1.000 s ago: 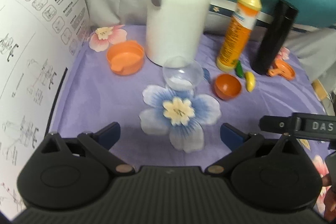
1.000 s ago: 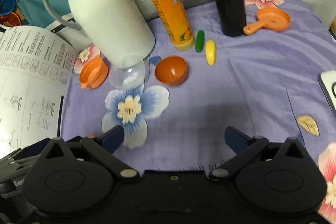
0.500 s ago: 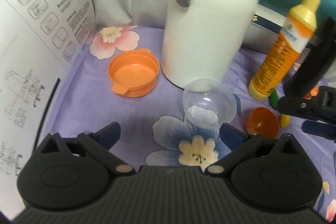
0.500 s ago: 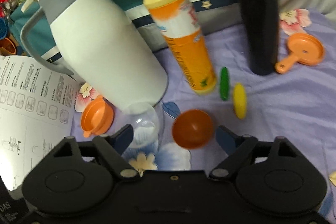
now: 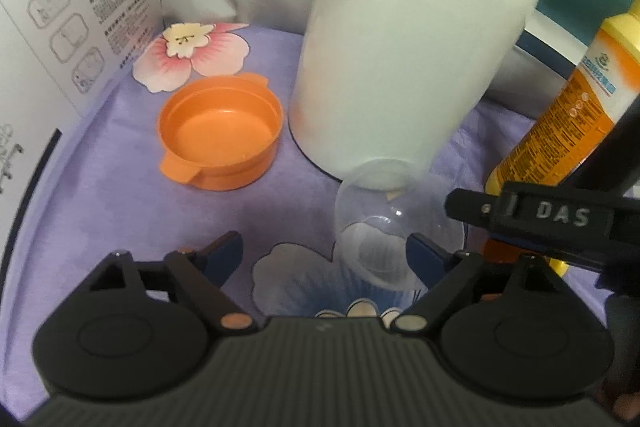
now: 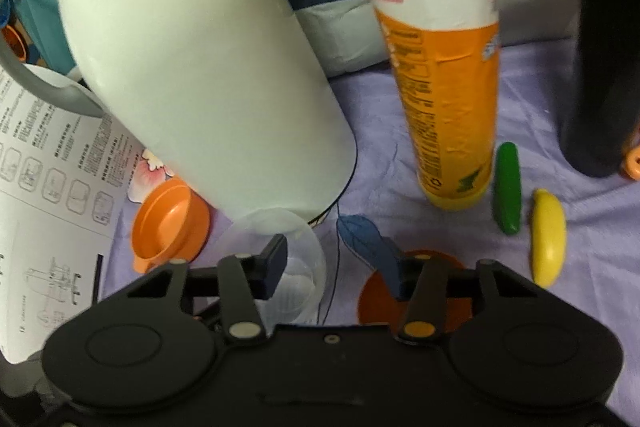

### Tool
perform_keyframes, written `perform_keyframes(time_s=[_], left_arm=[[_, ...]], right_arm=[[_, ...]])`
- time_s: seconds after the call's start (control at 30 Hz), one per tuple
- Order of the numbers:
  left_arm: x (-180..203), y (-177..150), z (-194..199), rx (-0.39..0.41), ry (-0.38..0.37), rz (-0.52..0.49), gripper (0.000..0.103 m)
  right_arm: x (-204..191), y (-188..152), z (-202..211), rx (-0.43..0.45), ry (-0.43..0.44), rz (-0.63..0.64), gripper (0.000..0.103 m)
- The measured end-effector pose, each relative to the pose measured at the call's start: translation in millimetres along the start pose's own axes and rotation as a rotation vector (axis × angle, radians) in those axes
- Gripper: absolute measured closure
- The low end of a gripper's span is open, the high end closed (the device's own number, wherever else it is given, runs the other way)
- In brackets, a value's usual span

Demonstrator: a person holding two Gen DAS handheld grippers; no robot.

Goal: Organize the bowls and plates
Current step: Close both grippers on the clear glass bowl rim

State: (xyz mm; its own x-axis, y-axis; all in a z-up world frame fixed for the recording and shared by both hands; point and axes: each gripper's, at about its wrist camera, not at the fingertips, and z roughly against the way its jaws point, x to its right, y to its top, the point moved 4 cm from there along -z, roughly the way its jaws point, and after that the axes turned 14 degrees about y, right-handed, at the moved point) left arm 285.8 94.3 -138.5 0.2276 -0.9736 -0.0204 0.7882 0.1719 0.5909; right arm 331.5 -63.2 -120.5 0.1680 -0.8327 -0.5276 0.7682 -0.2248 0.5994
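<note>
A clear plastic bowl [image 5: 380,227] stands on the purple flowered cloth at the foot of a white jug. My left gripper [image 5: 324,255] hovers low over it, jaws wide and closing. Its right finger [image 5: 424,257] overlaps the bowl, and the pads do not press on it. An orange two-handled bowl [image 5: 218,139] sits further left. In the right wrist view, my right gripper [image 6: 334,269] is closing. Its left finger [image 6: 274,261] is over the clear bowl [image 6: 304,251]. Its right finger [image 6: 394,273] is over a small round orange bowl [image 6: 372,301]. I see no pad pressing on either.
The white jug [image 6: 200,67] leans close behind the bowls, with an orange bottle [image 6: 448,87] and a black flask [image 6: 600,67] to its right. A green toy cucumber [image 6: 507,187] and yellow banana [image 6: 548,235] lie nearby. A printed instruction sheet [image 5: 60,7] borders the left.
Both grippers have moved forward and down toward the bowls by the jug. The right jaws have narrowed a lot, the left jaws a little.
</note>
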Motion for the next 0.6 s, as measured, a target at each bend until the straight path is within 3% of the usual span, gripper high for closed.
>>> perform_keyframes(time_s=[0.1, 0.2, 0.27, 0.37, 0.43, 0.6], left_arm=[[5.6, -0.1, -4.4, -0.008, -0.009, -0.01, 0.023], [9.9, -2.3, -8.9, -0.026, -0.023, -0.021, 0.044], [10.3, -3.4, -10.1, -0.035, -0.034, -0.017, 0.06], [9.0, -4.1, -11.4, -0.047, -0.054, -0.014, 0.073], [10.0, -5.0, -13.6, -0.062, -0.057, -0.032, 0.078], [12.4, -8.1, -13.3, -0.067, -0.027, -0.062, 0.078]], right_arm=[[2.9, 1.3, -10.6, -0.018, 0.003, 0.005, 0.071], [1.6, -1.7, -17.7, -0.035, 0.016, 0.025, 0.083], [-1.7, -4.9, -18.2, -0.041, 0.022, 0.04, 0.084], [-2.7, -8.4, -23.5, -0.048, 0.03, 0.035, 0.084], [-4.0, -11.4, -27.4, -0.058, 0.044, 0.028, 0.086], [-18.0, -21.0, -28.2, -0.059, 0.028, 0.1, 0.091]])
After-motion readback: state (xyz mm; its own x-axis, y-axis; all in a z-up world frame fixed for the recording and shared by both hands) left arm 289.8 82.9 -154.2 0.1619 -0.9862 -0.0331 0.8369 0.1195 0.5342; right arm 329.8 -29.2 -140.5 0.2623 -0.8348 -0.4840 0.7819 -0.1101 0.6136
